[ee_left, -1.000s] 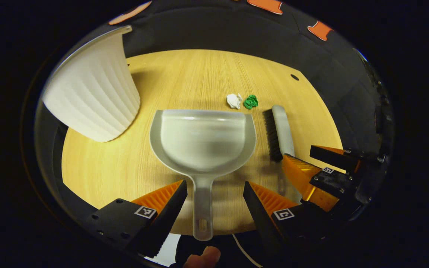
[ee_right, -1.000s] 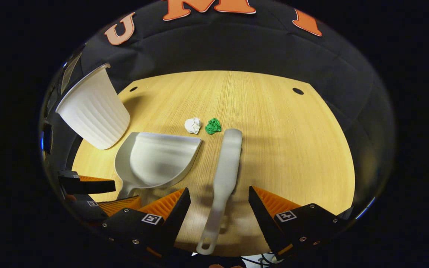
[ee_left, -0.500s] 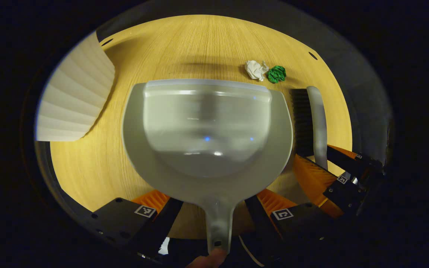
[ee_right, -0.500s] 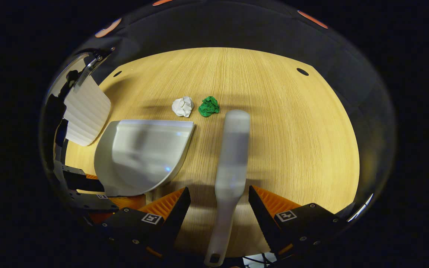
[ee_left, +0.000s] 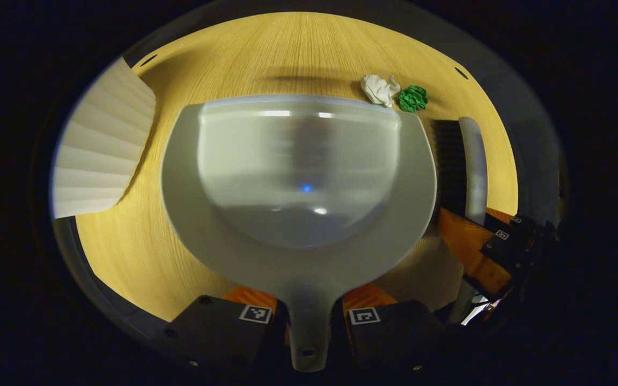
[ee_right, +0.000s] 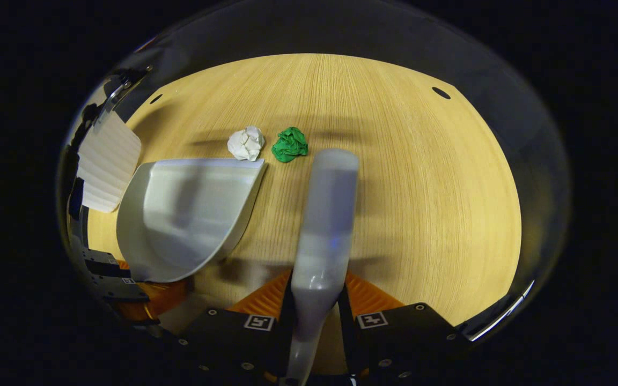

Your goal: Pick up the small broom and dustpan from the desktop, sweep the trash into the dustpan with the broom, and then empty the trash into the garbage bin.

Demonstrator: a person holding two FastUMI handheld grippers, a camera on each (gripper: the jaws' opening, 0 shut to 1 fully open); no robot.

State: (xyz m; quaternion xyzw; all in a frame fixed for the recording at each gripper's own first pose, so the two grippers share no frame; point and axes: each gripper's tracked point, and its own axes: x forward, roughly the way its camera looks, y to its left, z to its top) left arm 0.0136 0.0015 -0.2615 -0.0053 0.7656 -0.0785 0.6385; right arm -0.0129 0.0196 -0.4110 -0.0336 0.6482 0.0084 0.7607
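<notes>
In the left gripper view, the left gripper (ee_left: 309, 316) is clamping the dustpan (ee_left: 298, 182) handle; the white paper ball (ee_left: 379, 88) and green paper ball (ee_left: 412, 98) are lying just beyond its far right corner, the garbage bin (ee_left: 100, 161) at left.

In the right gripper view, the right gripper (ee_right: 313, 316) is squeezing the broom (ee_right: 325, 214) handle on the desktop (ee_right: 421, 187).

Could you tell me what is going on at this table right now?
A person is working two grippers. The left gripper has its jaws shut on the dustpan handle; the right gripper is shut on the broom handle. White paper and green paper lie unswept on the desktop, the bin at left.
</notes>
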